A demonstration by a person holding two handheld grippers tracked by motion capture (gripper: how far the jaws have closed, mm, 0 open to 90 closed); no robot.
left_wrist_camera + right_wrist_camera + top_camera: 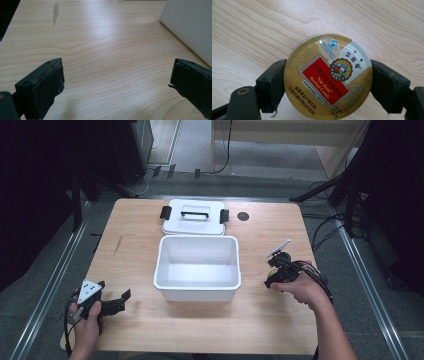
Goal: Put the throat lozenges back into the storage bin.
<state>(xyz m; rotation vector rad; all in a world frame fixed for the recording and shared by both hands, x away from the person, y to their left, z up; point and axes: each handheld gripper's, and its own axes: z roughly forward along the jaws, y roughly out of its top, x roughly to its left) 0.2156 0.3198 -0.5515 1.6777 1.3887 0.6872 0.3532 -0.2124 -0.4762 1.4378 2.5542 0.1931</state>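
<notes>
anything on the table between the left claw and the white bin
No. Between the open left claw and the white bin there is just bare wooden table, seen in the high view and the left gripper view.

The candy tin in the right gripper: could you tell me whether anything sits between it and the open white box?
Nothing visible does. The right gripper is shut on the candy tin beside the white box, with bare table between them. The box is open and looks empty; its lid lies behind it, out of the way.

free: bare table (135,245) left of bin | obstacles: open white bin (197,268) centre; lid (194,217) behind it
</notes>
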